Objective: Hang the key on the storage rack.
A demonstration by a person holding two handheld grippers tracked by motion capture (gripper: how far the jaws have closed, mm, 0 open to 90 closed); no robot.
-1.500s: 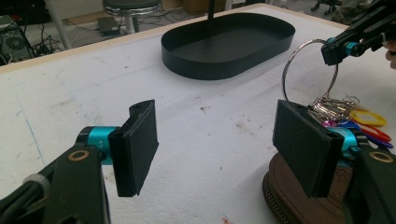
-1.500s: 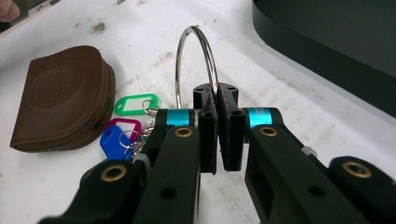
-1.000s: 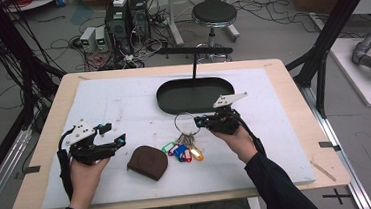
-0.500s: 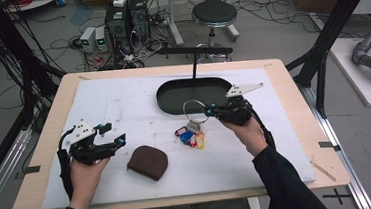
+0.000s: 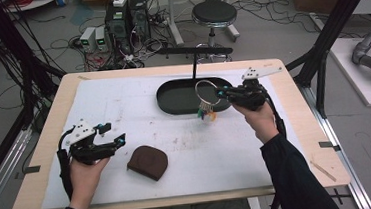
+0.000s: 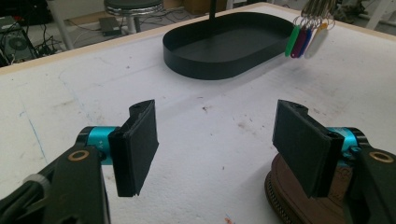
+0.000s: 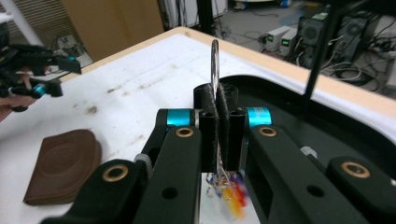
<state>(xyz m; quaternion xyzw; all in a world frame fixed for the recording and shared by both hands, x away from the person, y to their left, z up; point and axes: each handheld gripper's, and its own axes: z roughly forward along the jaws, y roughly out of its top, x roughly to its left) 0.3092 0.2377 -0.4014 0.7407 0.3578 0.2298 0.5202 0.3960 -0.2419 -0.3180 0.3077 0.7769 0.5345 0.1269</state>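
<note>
My right gripper [image 5: 221, 91] is shut on a large metal key ring [image 5: 206, 90], lifted off the table beside the black oval tray [image 5: 173, 101]. Coloured key tags [image 5: 206, 114] dangle under the ring; the left gripper view catches the tags [image 6: 306, 39] hanging near the tray [image 6: 224, 60]. In the right gripper view the ring [image 7: 215, 60] stands upright, pinched between the pads of my right gripper [image 7: 218, 100]. My left gripper [image 5: 115, 133] rests open at the left of the table, just left of a brown leather pouch [image 5: 148, 162]. Its jaws [image 6: 219, 140] stand wide with nothing between them.
A thin black post [image 5: 194, 66] rises from the tray's far side, carrying a horizontal bar [image 5: 194, 50]. A white mat [image 5: 123, 104] covers the wooden table [image 5: 46, 145]. A stool [image 5: 213, 14] and electronics stand on the floor beyond.
My right gripper has lifted the key ring off the mat and carried it up and to the right, toward the tray. The left gripper has stayed put.
</note>
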